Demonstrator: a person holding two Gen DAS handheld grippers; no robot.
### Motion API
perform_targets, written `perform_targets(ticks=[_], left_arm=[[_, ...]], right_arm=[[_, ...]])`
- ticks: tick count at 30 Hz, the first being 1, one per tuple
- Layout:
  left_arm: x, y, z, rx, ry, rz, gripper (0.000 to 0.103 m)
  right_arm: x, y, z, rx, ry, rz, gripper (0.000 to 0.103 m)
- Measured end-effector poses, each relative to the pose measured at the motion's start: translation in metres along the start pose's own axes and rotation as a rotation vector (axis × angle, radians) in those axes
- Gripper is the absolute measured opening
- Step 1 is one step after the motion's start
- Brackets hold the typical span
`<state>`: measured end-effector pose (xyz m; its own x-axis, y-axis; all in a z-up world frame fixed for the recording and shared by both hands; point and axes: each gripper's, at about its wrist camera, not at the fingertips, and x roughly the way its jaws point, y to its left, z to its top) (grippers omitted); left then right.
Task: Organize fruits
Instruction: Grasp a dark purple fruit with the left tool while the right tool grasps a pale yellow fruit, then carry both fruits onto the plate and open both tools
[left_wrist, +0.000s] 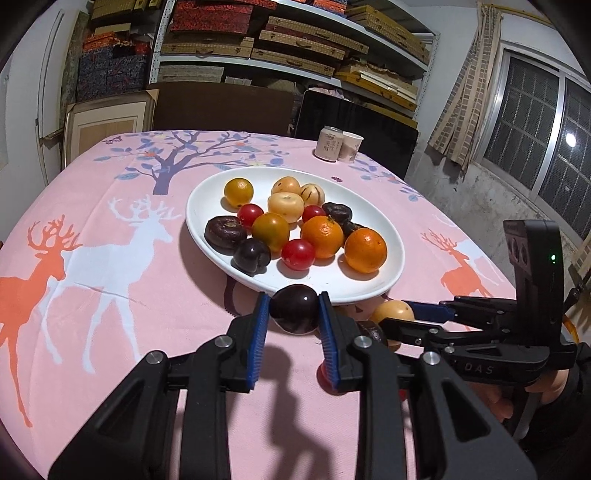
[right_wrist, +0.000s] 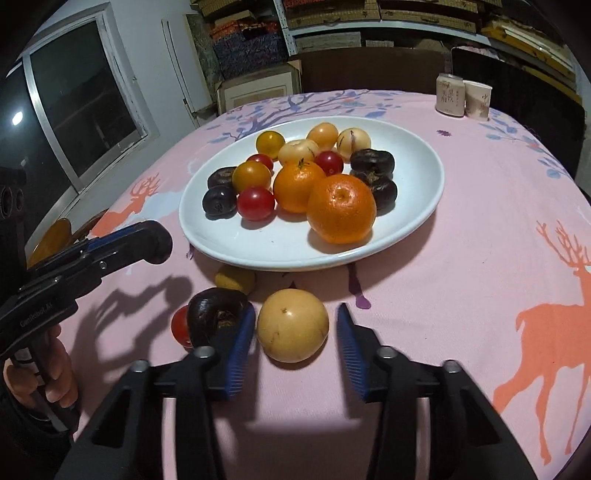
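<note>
Covering the counter (right_wrist: 480, 229), a pink cloth carries a white plate (right_wrist: 413, 221) piled with fruit. Left gripper (left_wrist: 293, 310) jaws are clenched on a dark plum (left_wrist: 294, 308); right gripper (right_wrist: 295, 332) jaws, released, straddle a round yellow fruit (right_wrist: 292, 325), no long axis. Closing gently should avoid bruising.

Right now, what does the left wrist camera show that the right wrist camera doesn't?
Only the left wrist view shows the left claw closed on a dark purple fruit just short of the plate. Only the right wrist view shows the right claw open around a pale yellow fruit, plus a dark wrinkled fruit and a red tomato beside it. Both show the white plate heaped with fruit and two cups on the pink tablecloth.
</note>
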<state>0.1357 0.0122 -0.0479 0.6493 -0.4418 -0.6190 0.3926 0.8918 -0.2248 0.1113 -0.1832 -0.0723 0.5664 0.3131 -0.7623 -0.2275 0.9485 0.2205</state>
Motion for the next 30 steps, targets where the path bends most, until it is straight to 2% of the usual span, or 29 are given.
perform_targets(ticks=[3, 12, 30], left_arm=[[0.002, -0.001, -0.001, 0.006, 0.011, 0.001, 0.026], [0.0, -0.009, -0.002, 0.043, -0.004, 0.022, 0.026], [-0.014, -0.013, -0.009, 0.052, -0.026, 0.061, 0.026]], right_arm=[[-0.006, 0.001, -0.003, -0.01, -0.006, -0.045, 0.04], [-0.03, -0.019, -0.015, 0.091, -0.072, 0.002, 0.04], [-0.048, -0.017, -0.032, 0.102, -0.098, 0.01, 0.04]])
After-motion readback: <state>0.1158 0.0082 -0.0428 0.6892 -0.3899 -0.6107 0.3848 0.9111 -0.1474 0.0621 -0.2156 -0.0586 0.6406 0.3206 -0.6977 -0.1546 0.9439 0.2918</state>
